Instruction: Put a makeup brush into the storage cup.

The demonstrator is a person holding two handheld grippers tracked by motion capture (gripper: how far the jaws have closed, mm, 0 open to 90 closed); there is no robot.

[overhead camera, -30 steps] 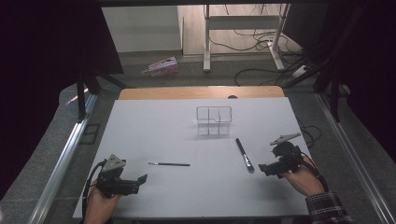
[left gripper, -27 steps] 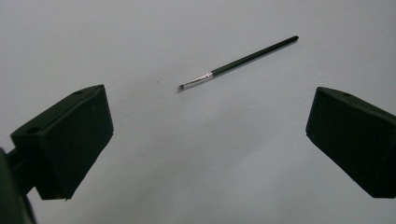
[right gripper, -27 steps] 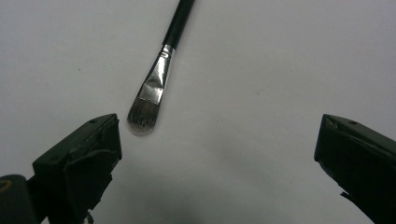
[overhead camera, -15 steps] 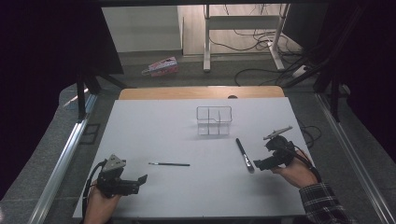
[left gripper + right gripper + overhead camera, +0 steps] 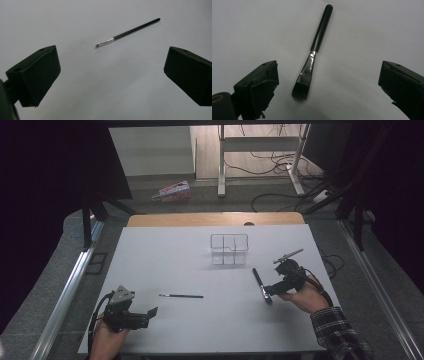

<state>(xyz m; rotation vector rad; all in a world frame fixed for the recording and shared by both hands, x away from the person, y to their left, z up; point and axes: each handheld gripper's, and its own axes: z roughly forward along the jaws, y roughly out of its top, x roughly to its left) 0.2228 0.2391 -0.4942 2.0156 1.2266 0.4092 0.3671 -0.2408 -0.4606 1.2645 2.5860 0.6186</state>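
You had a white table (image 5: 165, 255) carrying a clear divided box (image 5: 229, 248), a thin brush (image 5: 181, 296) and a flat brush (image 5: 261, 285), all apart.

**Two black grippers and a checked sleeve**

The left gripper (image 5: 150, 312) is black, with a grey three-cornered plate on top and a black cable looping from its back. The right gripper (image 5: 268, 291) is black too, with a grey plate. Its hand (image 5: 300, 296) wears a dark checked sleeve (image 5: 336, 332). Each gripper has two chunky black jaws with small round holes.
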